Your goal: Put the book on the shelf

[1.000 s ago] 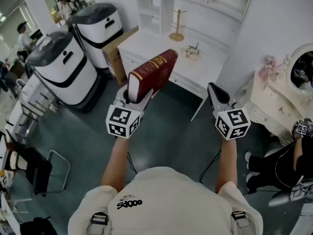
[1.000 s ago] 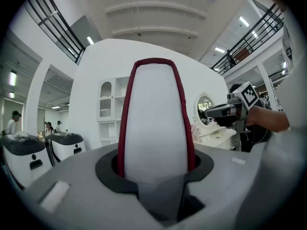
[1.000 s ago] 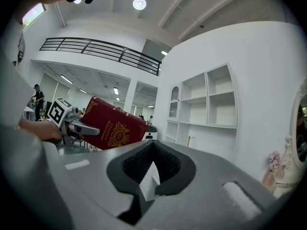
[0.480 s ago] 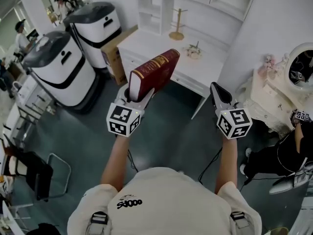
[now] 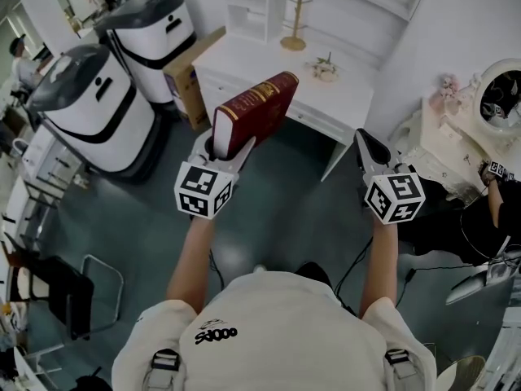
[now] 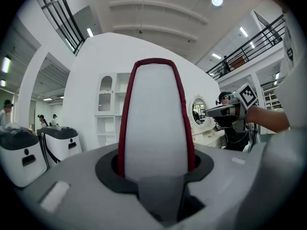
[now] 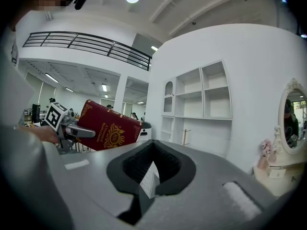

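Compared with 1 second ago, the desk and the shelf are nearer to me. The left gripper is clamped on the lower end of the book, which leans forward in the air above the floor in front of the desk. The right gripper is closed and empty. I judge this thick hardcover as stiff and rather heavy, with a smooth cover. Held at 1 end only, it can pivot or slip, so a hold nearer its middle is safer
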`<state>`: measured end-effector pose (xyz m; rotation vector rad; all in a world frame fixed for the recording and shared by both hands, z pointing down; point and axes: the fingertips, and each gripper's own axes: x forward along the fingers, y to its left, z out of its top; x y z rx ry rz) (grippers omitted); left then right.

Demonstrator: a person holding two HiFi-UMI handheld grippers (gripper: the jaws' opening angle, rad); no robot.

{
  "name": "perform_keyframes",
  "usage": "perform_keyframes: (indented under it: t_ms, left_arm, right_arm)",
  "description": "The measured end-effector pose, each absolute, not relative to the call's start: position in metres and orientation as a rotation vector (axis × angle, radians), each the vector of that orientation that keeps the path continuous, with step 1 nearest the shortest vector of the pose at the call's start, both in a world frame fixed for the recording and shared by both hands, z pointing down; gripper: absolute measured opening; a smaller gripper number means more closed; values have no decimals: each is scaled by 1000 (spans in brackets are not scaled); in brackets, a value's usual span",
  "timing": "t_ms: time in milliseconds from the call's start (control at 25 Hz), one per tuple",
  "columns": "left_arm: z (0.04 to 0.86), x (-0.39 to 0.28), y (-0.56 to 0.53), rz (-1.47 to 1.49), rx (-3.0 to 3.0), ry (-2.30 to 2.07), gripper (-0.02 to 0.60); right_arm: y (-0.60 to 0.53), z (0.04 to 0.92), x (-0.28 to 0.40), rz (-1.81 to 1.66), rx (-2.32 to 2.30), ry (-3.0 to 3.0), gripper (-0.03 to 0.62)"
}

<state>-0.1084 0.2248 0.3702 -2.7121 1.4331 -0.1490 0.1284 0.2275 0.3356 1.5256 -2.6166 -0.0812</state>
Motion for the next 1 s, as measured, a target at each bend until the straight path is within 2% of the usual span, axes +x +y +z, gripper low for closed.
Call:
perform_keyframes:
  t_ms: [560, 1000]
  left_arm:
    - [390, -103, 164, -194, -2725, 1520, 233]
    - [373, -24, 36, -208, -2676, 1610, 233]
  right_arm:
    - [151, 348, 144, -2, 1511, -2667, 2]
    - [3, 340, 217, 9, 1426, -2710, 2]
